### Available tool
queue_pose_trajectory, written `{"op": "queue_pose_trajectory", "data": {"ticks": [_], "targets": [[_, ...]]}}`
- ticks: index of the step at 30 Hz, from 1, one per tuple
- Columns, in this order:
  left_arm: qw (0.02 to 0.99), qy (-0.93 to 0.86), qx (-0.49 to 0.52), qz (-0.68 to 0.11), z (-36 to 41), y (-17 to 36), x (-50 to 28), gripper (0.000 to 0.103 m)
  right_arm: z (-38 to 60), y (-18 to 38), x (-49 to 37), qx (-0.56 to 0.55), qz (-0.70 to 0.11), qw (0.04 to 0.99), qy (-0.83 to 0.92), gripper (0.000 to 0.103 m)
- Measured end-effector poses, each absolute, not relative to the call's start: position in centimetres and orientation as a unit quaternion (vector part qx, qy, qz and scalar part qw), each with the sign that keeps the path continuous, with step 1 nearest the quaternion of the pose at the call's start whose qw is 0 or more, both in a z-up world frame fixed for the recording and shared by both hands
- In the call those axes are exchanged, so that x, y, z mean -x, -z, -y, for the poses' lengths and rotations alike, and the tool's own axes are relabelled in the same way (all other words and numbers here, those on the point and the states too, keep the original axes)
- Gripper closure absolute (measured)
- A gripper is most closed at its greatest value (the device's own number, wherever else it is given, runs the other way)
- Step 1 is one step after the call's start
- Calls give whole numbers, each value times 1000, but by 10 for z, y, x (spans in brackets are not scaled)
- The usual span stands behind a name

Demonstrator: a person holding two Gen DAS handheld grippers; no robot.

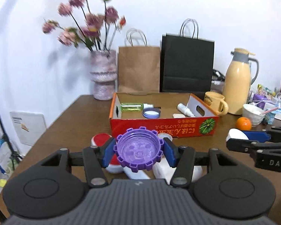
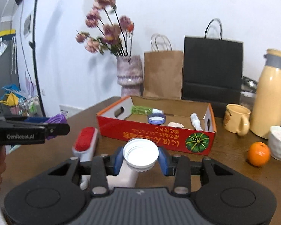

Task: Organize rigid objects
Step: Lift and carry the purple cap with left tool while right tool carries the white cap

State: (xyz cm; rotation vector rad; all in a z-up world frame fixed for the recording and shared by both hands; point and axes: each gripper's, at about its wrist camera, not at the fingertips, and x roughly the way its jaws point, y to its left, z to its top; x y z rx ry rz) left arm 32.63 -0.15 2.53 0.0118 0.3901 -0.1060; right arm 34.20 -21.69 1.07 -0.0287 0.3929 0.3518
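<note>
My left gripper is shut on a purple gear-edged cap, held above the table in front of the red cardboard box. My right gripper is shut on a white round lid, also in front of the box. The box holds a green bottle, a blue-rimmed lid, a white spray bottle and a small beige case. A red and white lint brush and white items lie on the table below the grippers.
A vase with pink flowers, a brown bag and a black bag stand behind the box. A yellow mug, a cream thermos, a white bowl and an orange stand to the right.
</note>
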Motion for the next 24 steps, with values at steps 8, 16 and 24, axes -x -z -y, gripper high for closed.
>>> {"op": "queue_pose_trajectory", "data": {"ticks": [8,16,24], "targets": [[986,45,1,-163,3,-30,-214,48,212,-20,-227,6,-172,970,-172,64],[989,52,10,-138,6,-23,-125,48,197,-11,-152,14,-158,972,-174,64],[995,48,-9,-92,6,-29,-79,48,183,-3,-96,19,-146,972,-181,64]]}}
